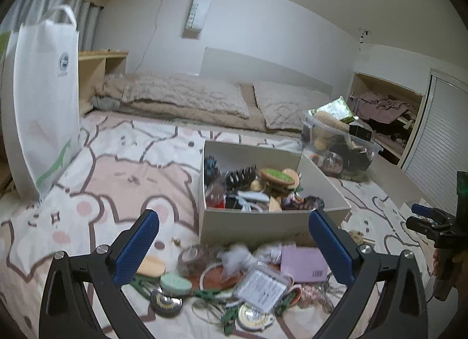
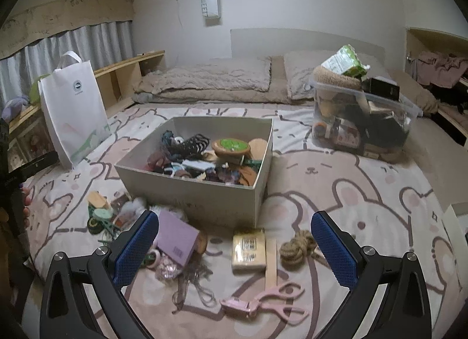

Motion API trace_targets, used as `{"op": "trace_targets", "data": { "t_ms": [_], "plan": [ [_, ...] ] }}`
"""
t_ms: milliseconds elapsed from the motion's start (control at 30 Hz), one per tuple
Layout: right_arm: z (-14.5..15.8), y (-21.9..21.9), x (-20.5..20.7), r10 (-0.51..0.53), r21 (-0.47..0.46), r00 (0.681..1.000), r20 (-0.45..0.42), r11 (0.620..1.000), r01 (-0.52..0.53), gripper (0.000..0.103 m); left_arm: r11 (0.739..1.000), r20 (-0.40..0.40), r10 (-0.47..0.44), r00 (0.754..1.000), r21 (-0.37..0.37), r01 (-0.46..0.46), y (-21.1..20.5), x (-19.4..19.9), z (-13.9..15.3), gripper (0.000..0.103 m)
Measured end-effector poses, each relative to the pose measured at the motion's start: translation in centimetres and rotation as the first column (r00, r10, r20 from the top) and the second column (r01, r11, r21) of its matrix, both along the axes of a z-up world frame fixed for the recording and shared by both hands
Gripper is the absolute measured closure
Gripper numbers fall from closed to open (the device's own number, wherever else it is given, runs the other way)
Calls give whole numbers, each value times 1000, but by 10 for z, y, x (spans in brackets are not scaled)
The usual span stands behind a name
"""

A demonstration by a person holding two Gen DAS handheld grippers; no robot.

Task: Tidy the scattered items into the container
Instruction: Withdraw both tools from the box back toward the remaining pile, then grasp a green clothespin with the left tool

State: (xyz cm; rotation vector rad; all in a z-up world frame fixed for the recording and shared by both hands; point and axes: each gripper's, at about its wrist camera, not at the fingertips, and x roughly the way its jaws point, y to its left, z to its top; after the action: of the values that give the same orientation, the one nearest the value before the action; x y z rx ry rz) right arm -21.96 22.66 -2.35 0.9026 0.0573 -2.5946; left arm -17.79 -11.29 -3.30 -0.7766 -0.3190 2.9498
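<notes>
Scattered items lie on the bed [image 2: 336,163], on a pink bear-print sheet, just in front of the open cardboard box [image 2: 204,193]. Box sits mid-bed & is already part full: a round wooden piece w/ green top [image 2: 231,146], a dark ribbed item [image 2: 196,141], white and black bits, other small stuff too jumbled to name.

Loose pile by the box's front left corner: purple booklet [image 2: 177,238], clear plastic case [image 1: 260,285], teal tape roll [image 1: 175,285], white fluff [image 1: 235,254], round tins, green cord. Further right on the sheet: tan packet [image 2: 248,250] beside a flat wood stick [image 2: 271,260], a rope knot [image 2: 295,247], pink scissors [image 2: 278,301] w/ a pink gadget touching them.

Left gripper [image 1: 234,245] hovers over the left pile, jaws spread wide, nothing held. Right gripper [image 2: 234,248] hovers over the packet area, jaws also wide apart & empty.

Clear plastic bin [image 2: 365,117] stands well back-right of the box, packed above its rim: green snack bag [image 2: 345,61] on top, brown round thing, a black box, jars low down. White tote bag [image 2: 76,108] stands upright back-left near the bed edge.
</notes>
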Motion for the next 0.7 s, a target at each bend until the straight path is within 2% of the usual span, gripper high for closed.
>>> {"op": "trace_targets", "data": {
  "t_ms": [200,433,700],
  "plan": [
    [-28,-1,13,-17,31,999,39,999,16,0,1000,54,14,998,4,-14,-1,10,-26,0],
    [-63,2,25,-63,50,993,103,997,58,0,999,147,22,989,-32,-17,2,18,-66,0],
    [-98,7,36,-113,34,976,187,994,108,0,999,220,25,975,18,-30,5,26,-100,0]
  ]
}}
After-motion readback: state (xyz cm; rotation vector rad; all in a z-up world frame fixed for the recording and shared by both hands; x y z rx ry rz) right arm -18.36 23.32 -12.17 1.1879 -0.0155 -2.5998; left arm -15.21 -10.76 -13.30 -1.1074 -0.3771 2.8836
